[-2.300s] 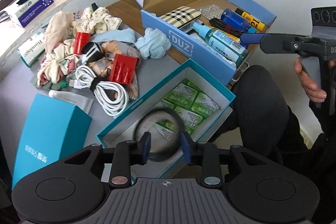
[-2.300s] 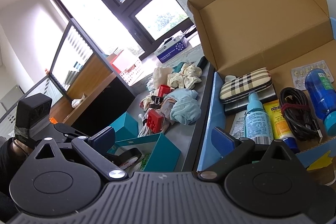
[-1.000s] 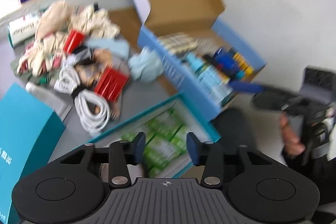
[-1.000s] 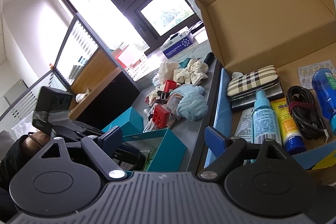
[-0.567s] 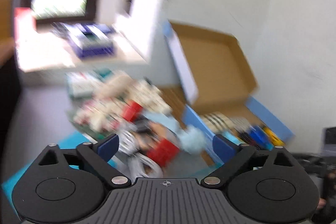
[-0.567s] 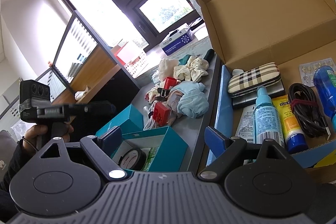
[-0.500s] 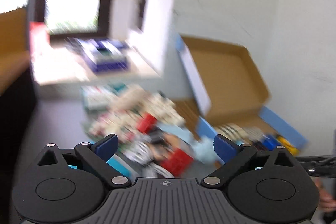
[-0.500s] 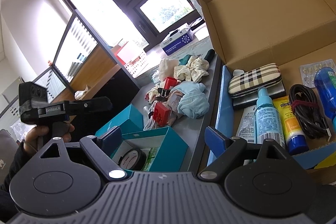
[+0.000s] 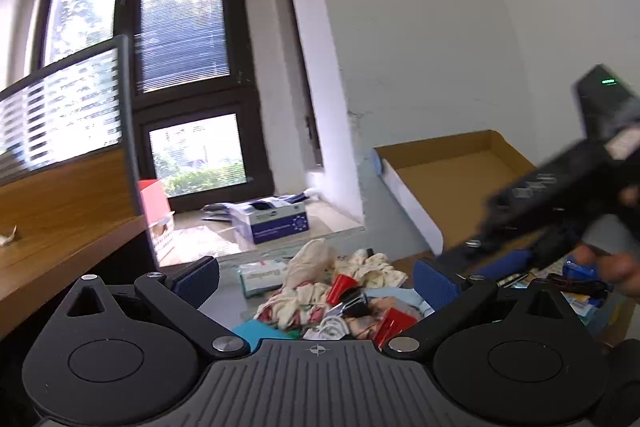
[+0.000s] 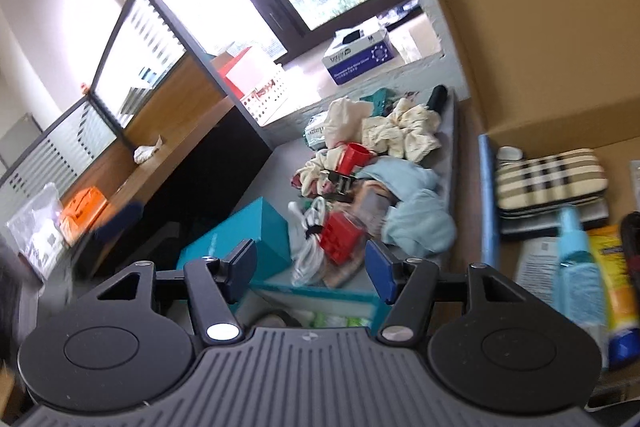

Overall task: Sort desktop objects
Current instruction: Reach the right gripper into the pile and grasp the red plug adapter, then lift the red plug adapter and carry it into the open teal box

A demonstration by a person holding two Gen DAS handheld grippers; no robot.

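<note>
With nothing held, the left hand-held gripper (image 9: 316, 277) is spread wide; the right hand-held gripper (image 10: 312, 263) is closing empty, so the red block (image 10: 340, 237) could be knocked into the cable (image 10: 310, 251).

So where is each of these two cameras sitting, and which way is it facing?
Left wrist: on the left gripper, jaws wide and empty, facing level toward the window; the right gripper and a hand cross at right.
Right wrist: on the right gripper, jaws closing on nothing, tilted down at the desk.
Shared: clutter pile, cardboard box.
</note>
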